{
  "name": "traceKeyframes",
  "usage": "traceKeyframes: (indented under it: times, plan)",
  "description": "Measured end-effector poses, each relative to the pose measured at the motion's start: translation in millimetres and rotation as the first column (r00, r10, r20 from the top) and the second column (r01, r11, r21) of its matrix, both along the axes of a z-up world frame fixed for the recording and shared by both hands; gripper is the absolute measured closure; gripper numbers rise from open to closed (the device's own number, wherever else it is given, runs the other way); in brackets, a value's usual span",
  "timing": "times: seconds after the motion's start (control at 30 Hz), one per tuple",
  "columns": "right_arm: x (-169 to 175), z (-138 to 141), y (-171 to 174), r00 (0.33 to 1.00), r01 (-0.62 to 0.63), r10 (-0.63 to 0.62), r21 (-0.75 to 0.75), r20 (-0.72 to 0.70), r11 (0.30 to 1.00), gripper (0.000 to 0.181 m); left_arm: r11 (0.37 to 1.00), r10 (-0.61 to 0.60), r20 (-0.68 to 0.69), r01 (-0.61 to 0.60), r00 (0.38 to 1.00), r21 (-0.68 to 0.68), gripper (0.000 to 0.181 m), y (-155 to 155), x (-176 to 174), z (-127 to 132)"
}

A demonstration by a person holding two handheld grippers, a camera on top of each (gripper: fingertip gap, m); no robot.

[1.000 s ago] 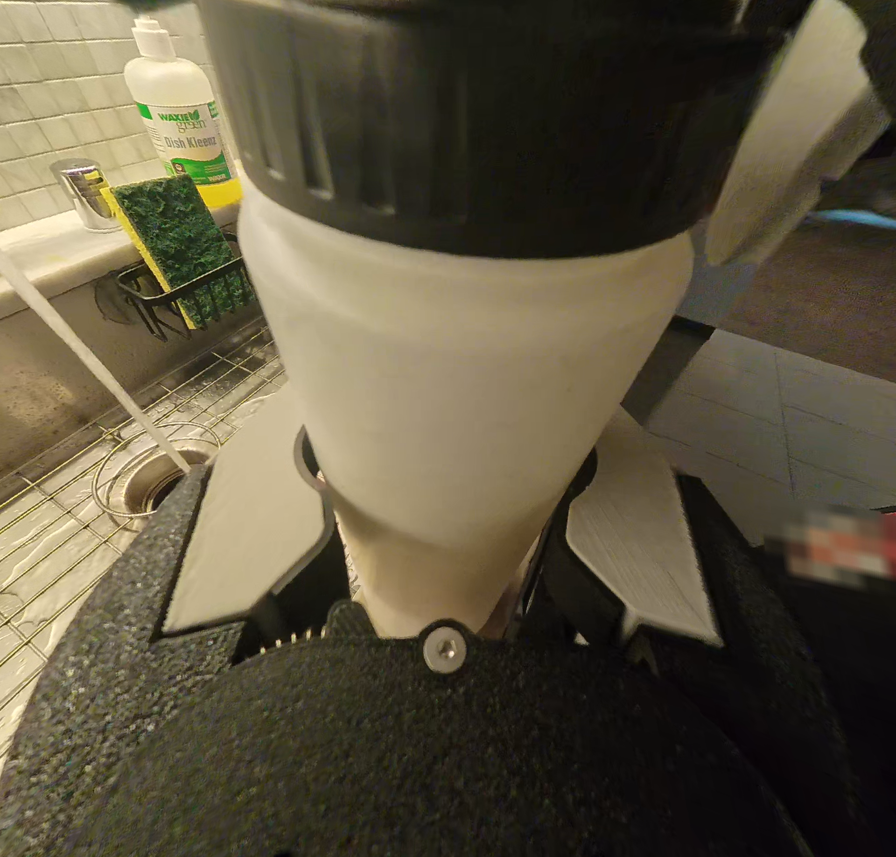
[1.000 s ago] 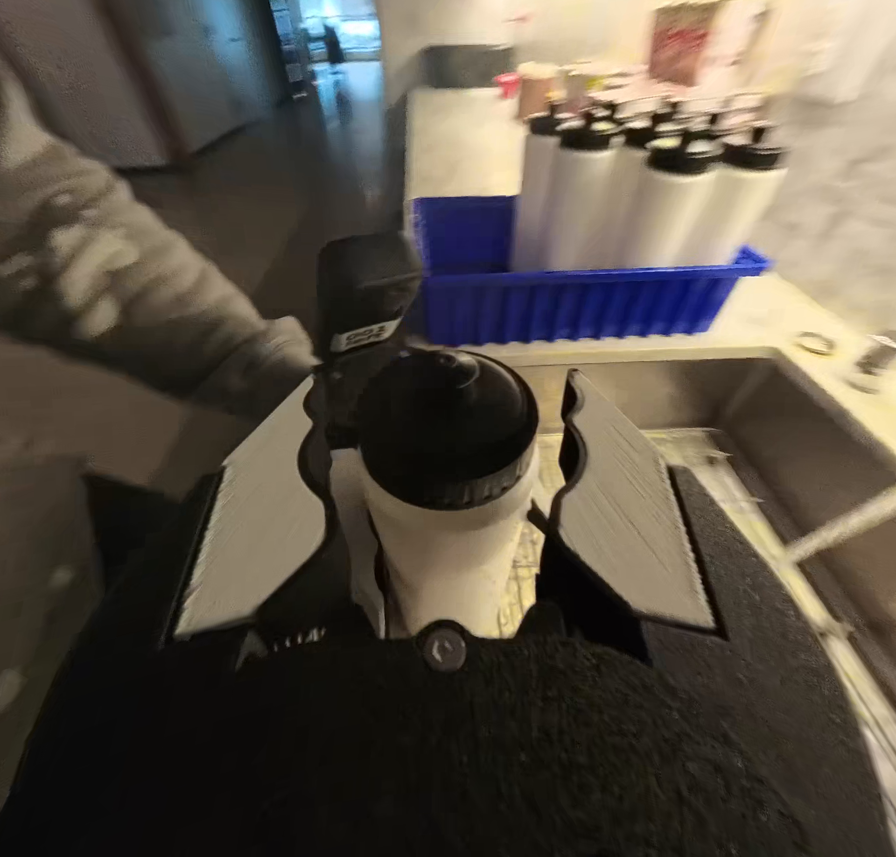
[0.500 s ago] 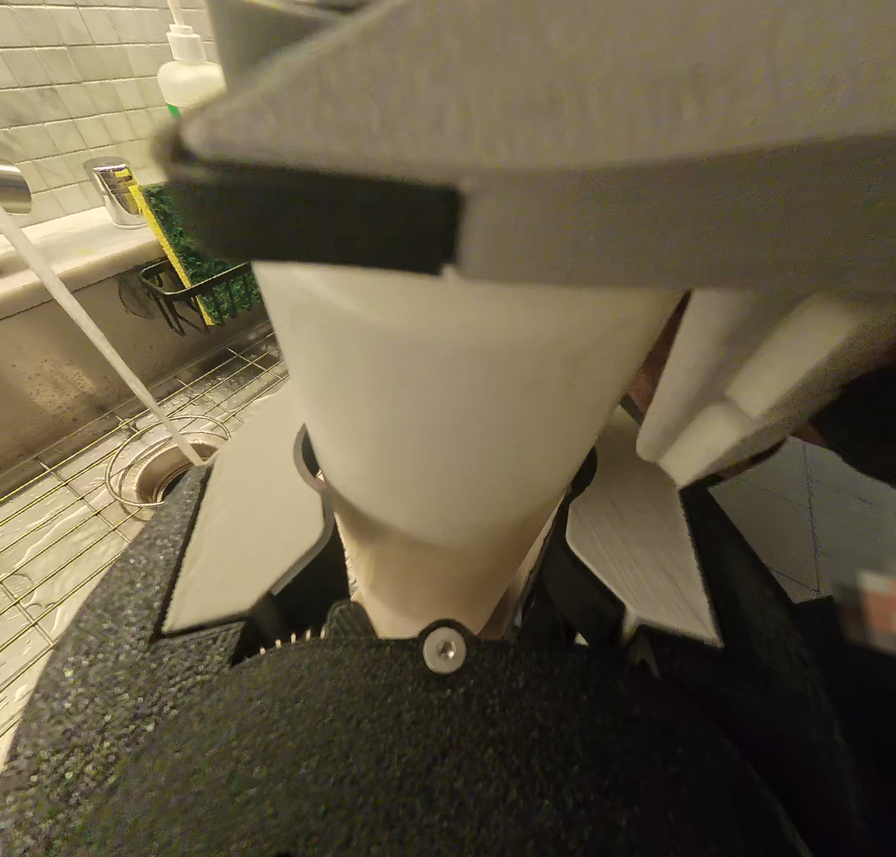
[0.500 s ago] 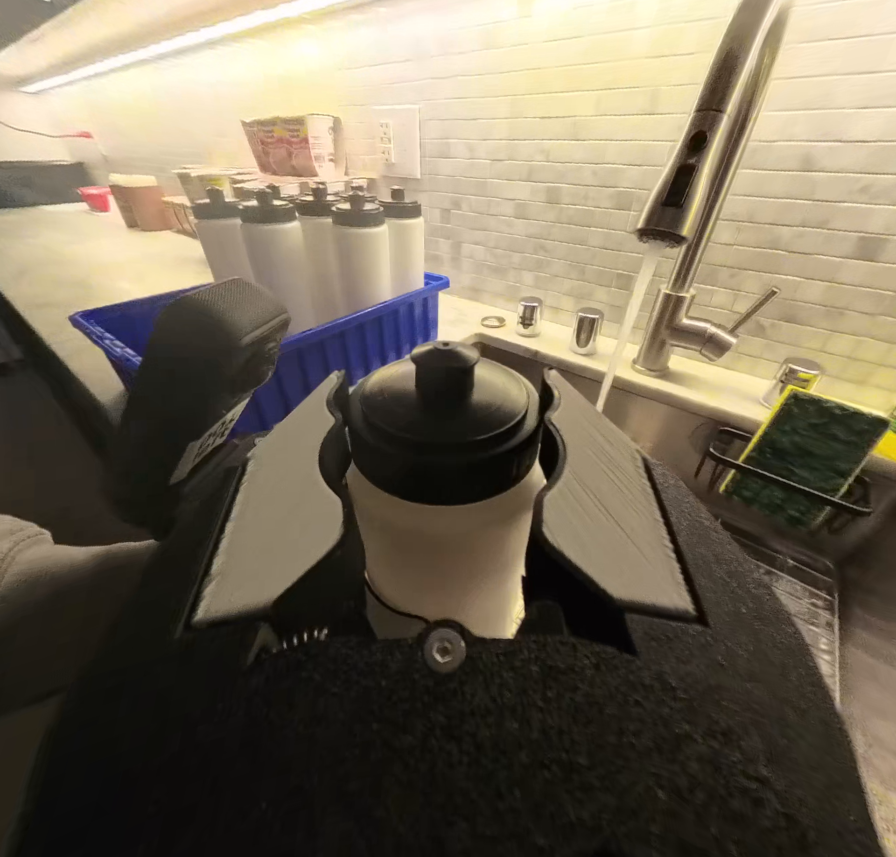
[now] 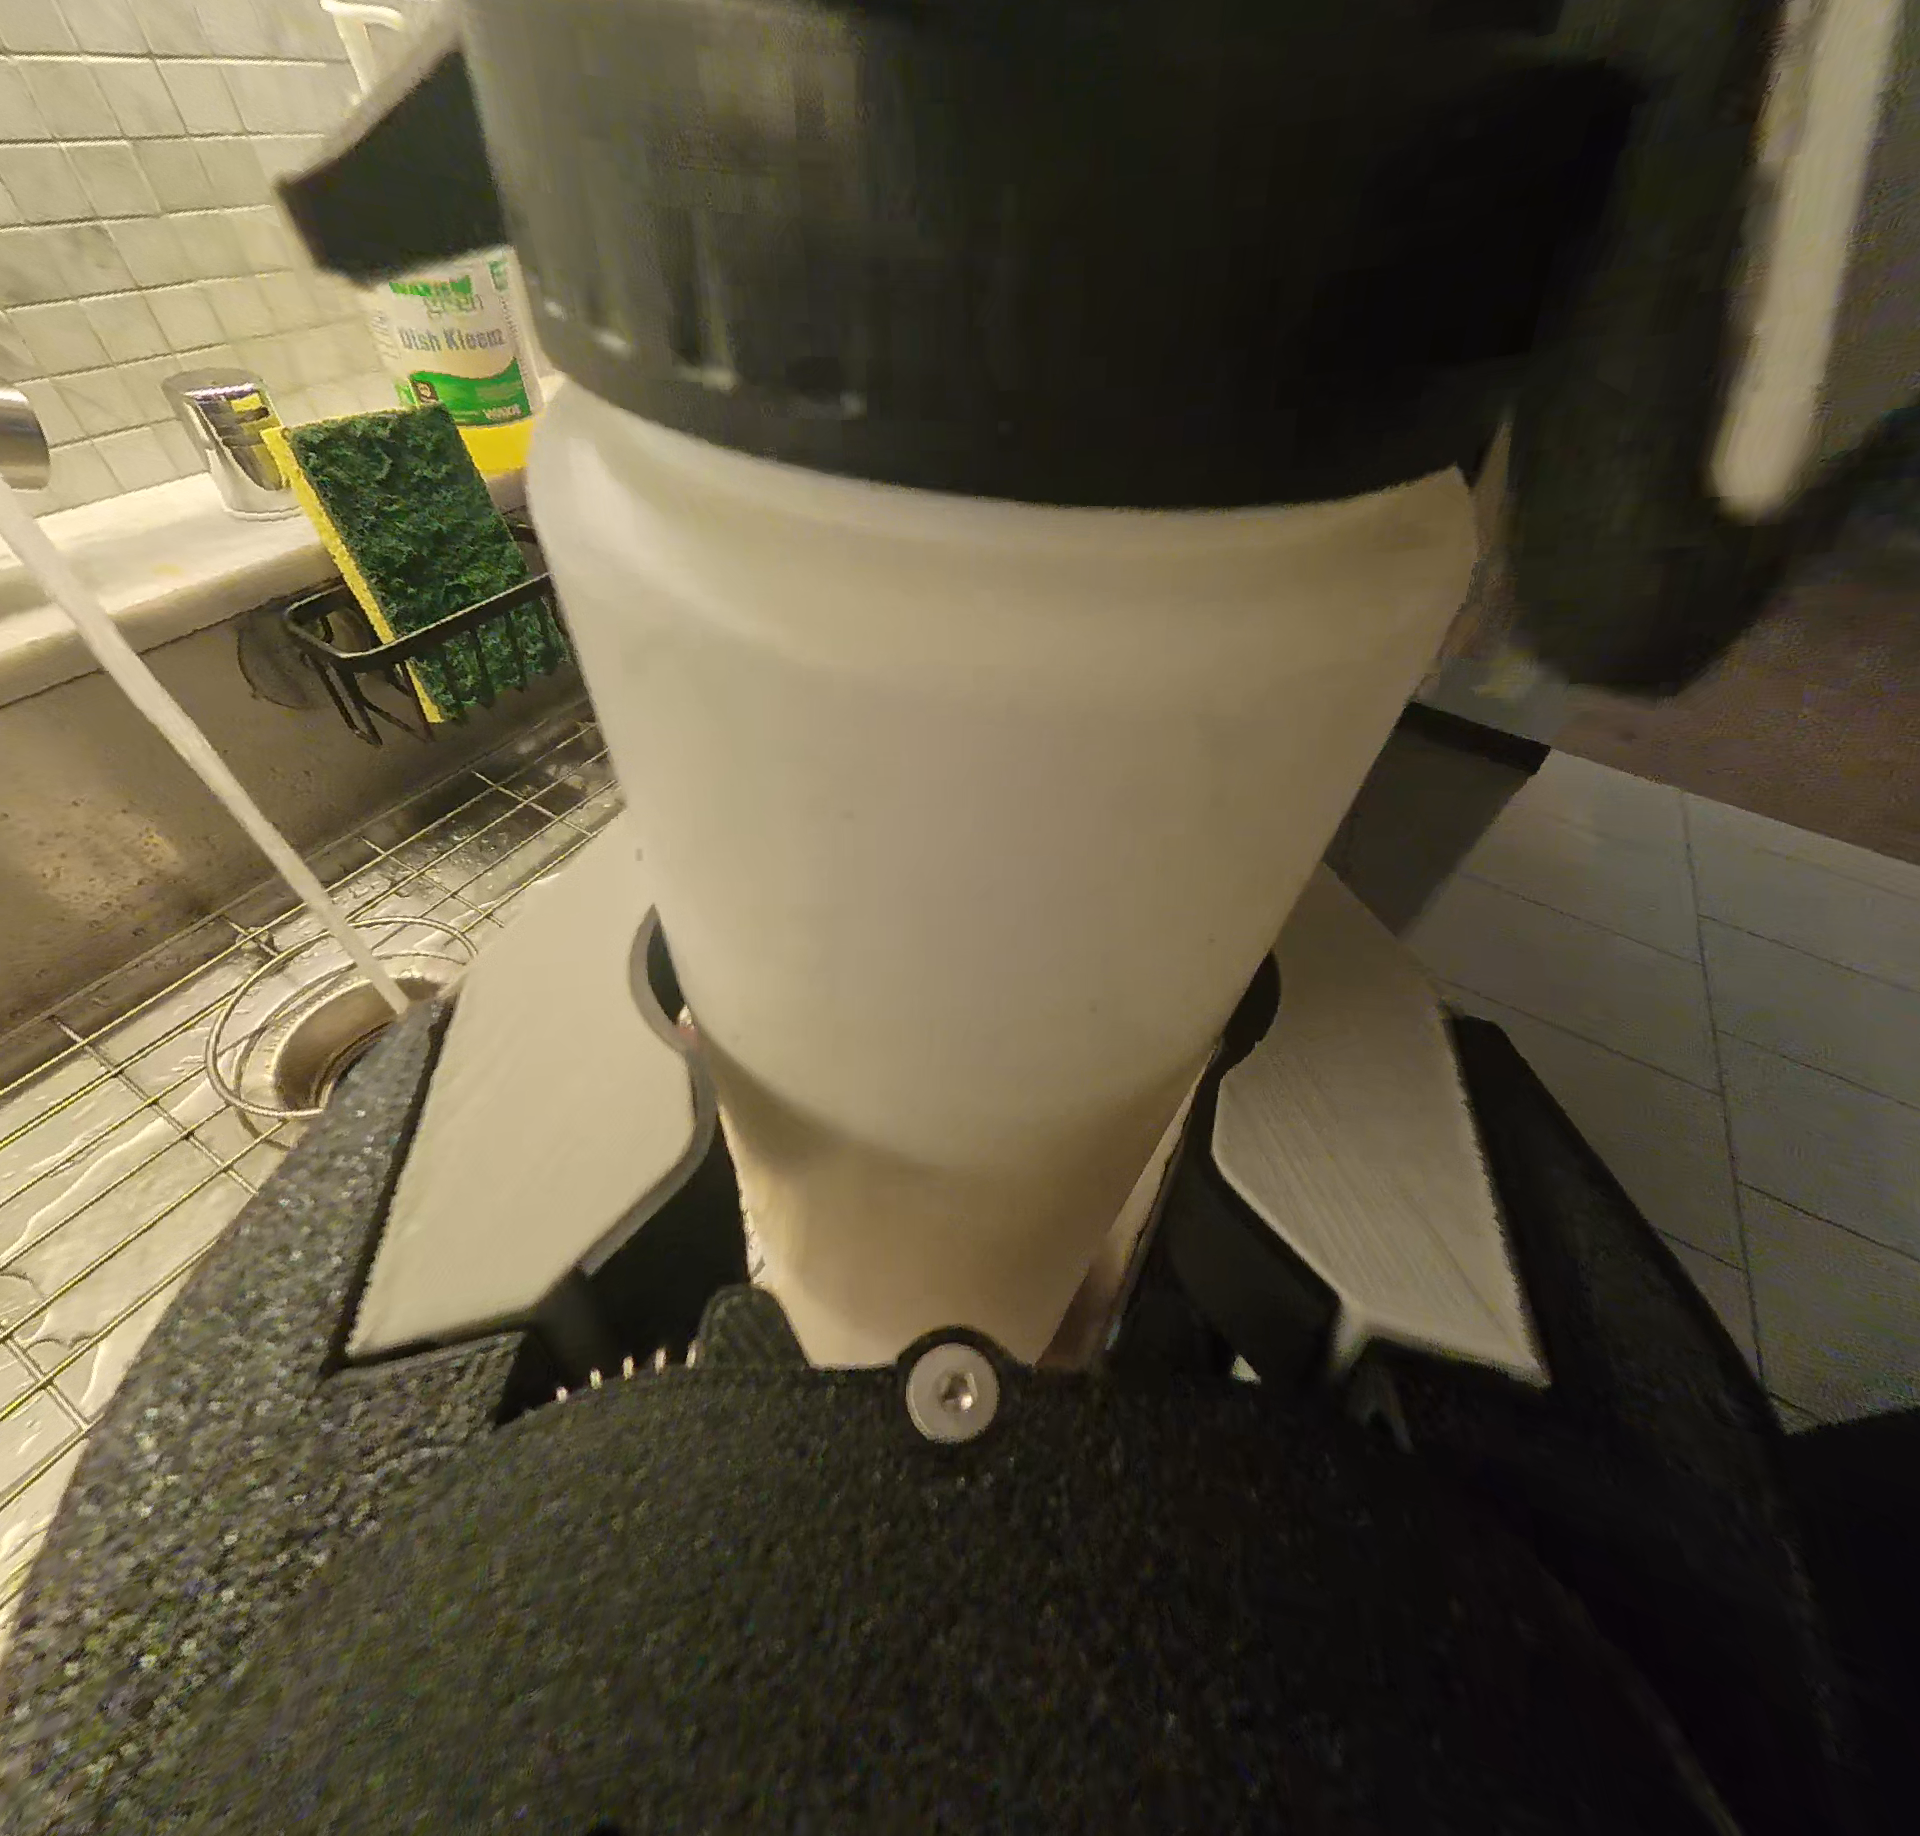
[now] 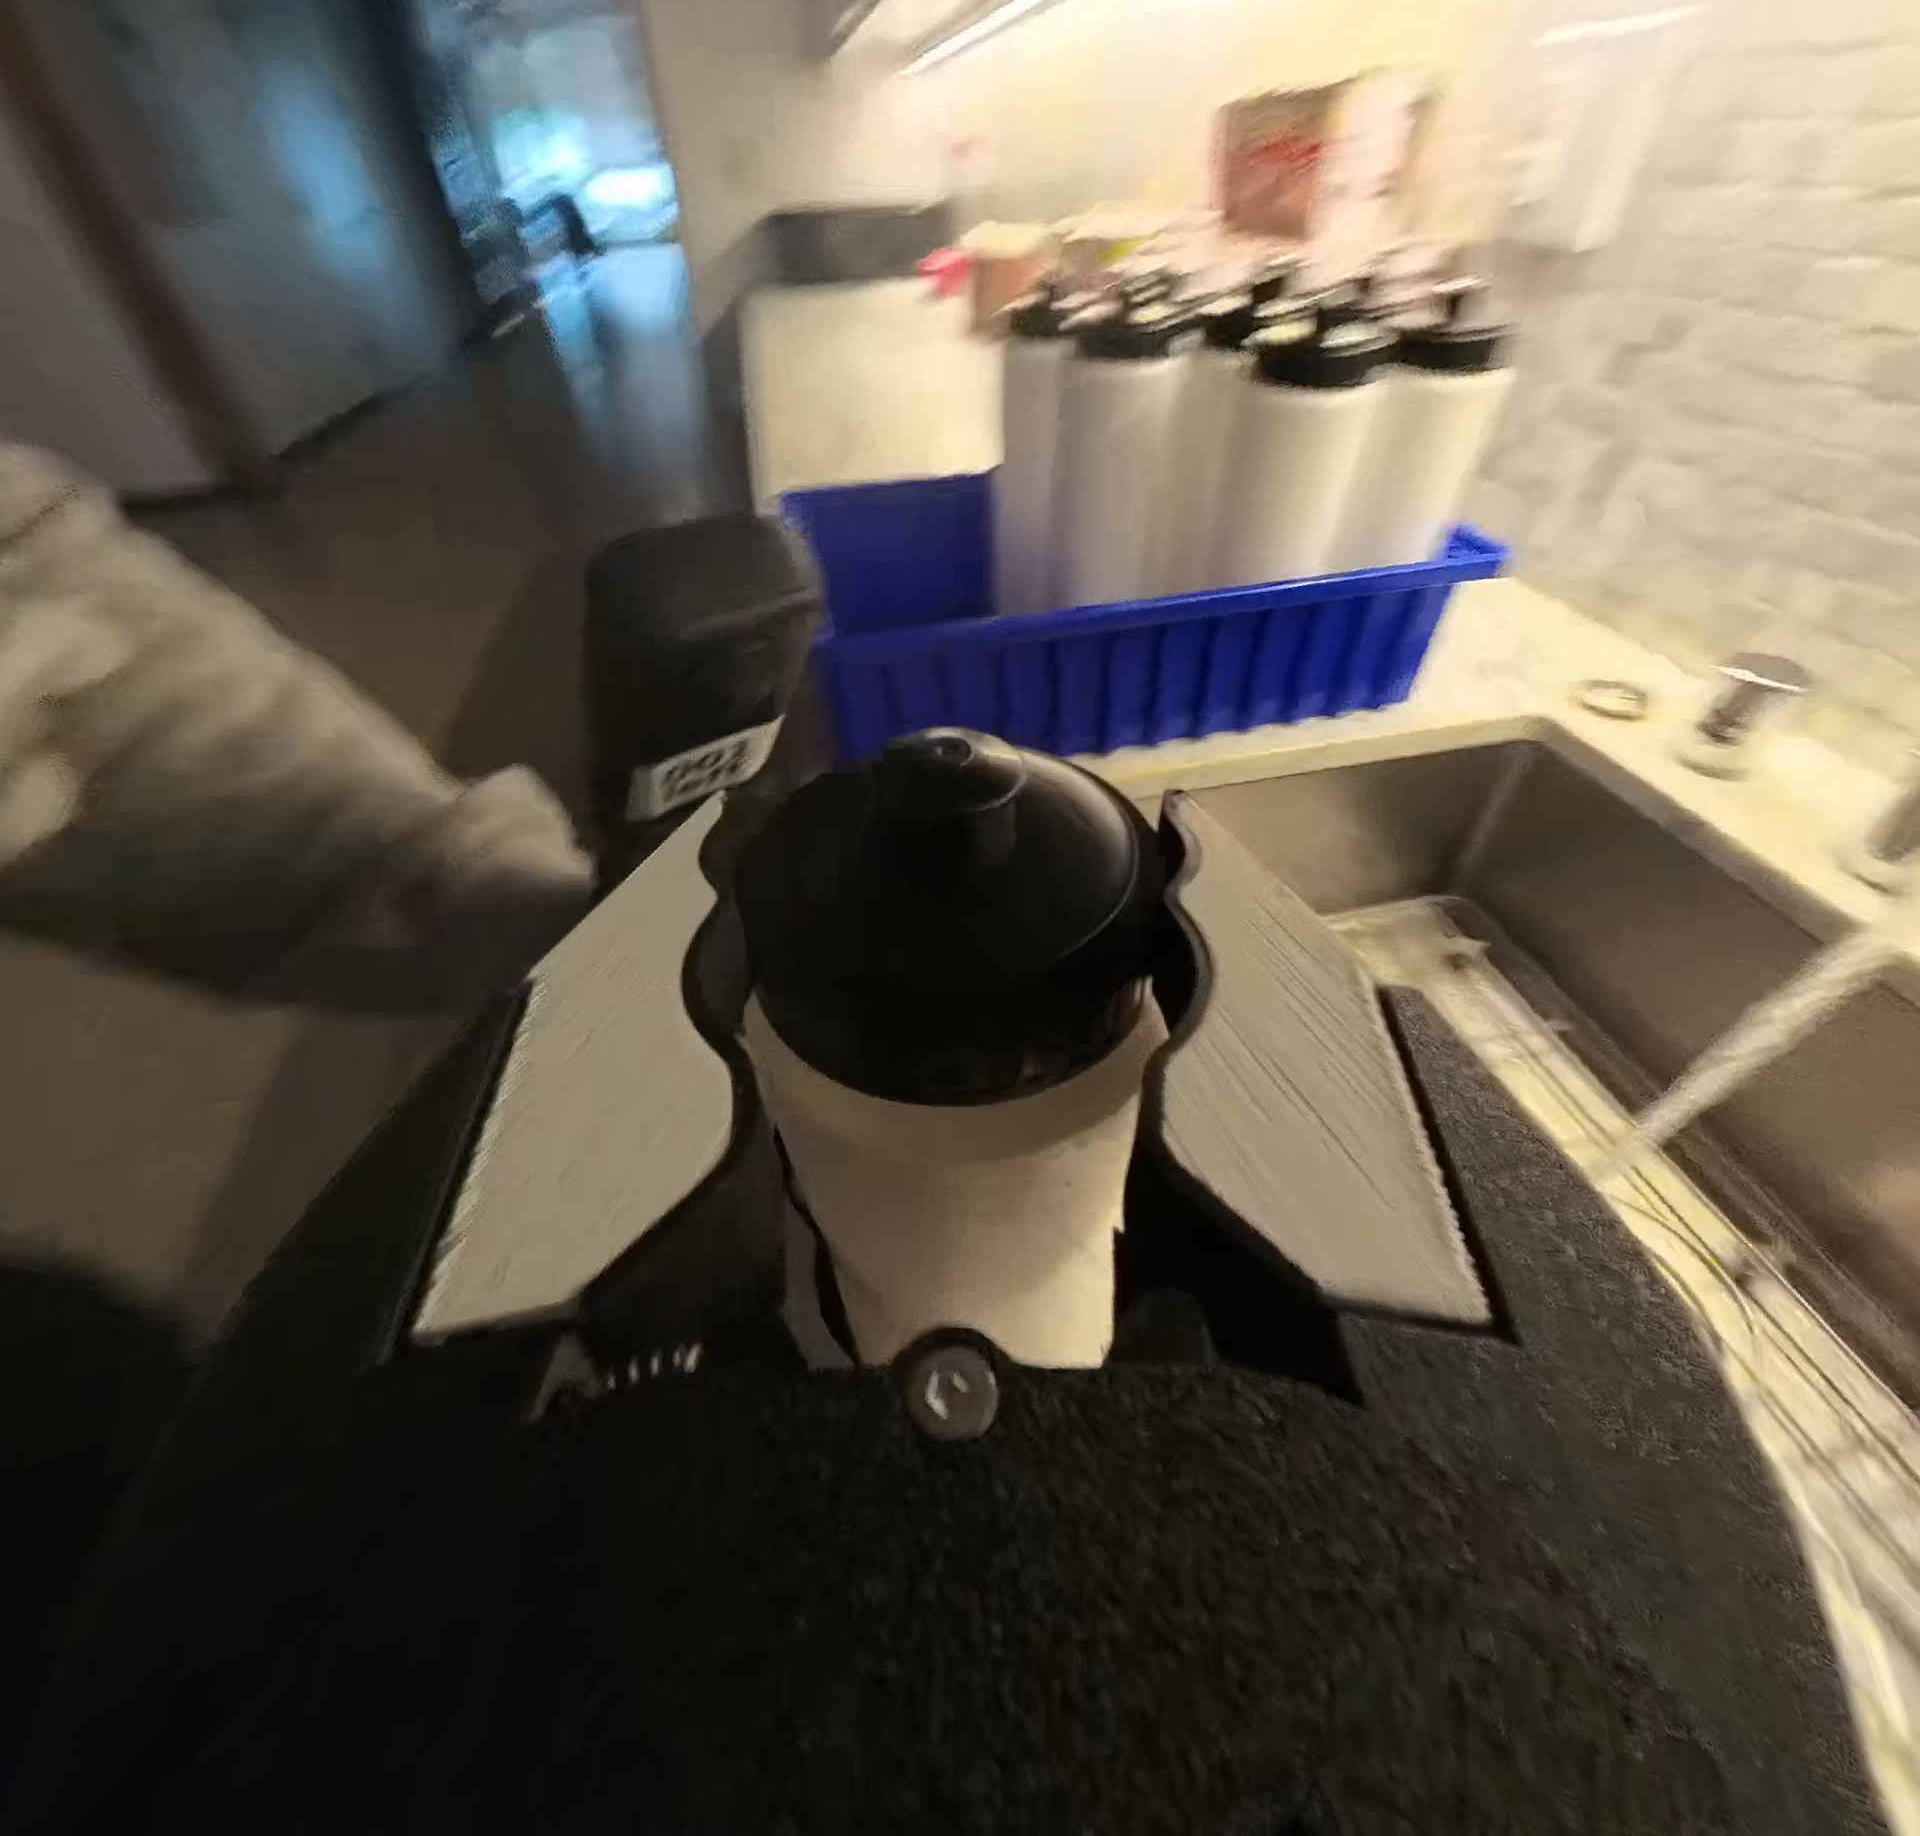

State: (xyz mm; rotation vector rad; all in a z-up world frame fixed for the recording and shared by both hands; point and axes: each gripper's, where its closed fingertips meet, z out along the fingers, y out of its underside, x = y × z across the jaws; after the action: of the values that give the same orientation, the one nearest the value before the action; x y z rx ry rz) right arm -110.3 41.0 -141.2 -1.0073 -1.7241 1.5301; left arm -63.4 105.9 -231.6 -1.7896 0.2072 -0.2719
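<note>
Two grippers share one white plastic squeeze bottle point(image 5: 987, 747) between them. Our left gripper point(image 5: 956, 1090) pinches the bottle low on its body, the pale fingers point(image 5: 540, 1132) pressed to either side so the bottle stands upright and cannot turn. Our right gripper point(image 6: 951, 1017) sits around the ribbed black screw cap point(image 6: 940, 913) at the top, its scalloped fingers point(image 6: 1299, 1080) cupping the cap's rim. They look pressed against it, though motion blur hides the contact line, so we cannot tell for certain. That split, one claw on the body and one on the cap, suits a twisting hold.

The bottle hangs over the near edge of the steel sink point(image 6: 1455, 851), where a thin stream of water point(image 5: 197, 747) falls to the round drain point(image 5: 312, 1038) beside the left gripper. A green and yellow sponge point(image 5: 416, 539) stands in a black wire caddy point(image 5: 343, 643) on the sink wall, with a dish soap bottle point(image 5: 457, 363) behind it. Beyond the right gripper, a blue plastic crate point(image 6: 1143, 664) on the counter holds more white bottles with black caps point(image 6: 1195, 456), standing upright together.
</note>
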Motion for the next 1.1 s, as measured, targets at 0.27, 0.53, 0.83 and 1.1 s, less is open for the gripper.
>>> traceKeyframes:
  times: [0.27,0.53,0.83,1.1]
  plan:
    - [-5,4,25,0.748,0.661,-0.660,-0.011,-0.070,0.750,0.103,0.999,0.029,0.012,-0.030,1.000,0.025,0.076,2,0,2]
    - [9,-3,-3,0.987,-0.118,0.105,0.103,0.121,0.988,0.087,1.000,0.012,0.000,-0.012,1.000,0.018,0.077,2,2,1]
    - [0,2,12,0.959,0.277,-0.276,0.019,-0.057,0.961,0.104,0.999,0.040,-0.008,-0.040,0.999,0.011,0.078,4,0,1]
    - [-2,3,30,0.649,0.760,-0.757,0.019,-0.079,0.650,0.104,0.998,0.057,-0.001,-0.057,0.998,0.017,0.078,3,-2,1]
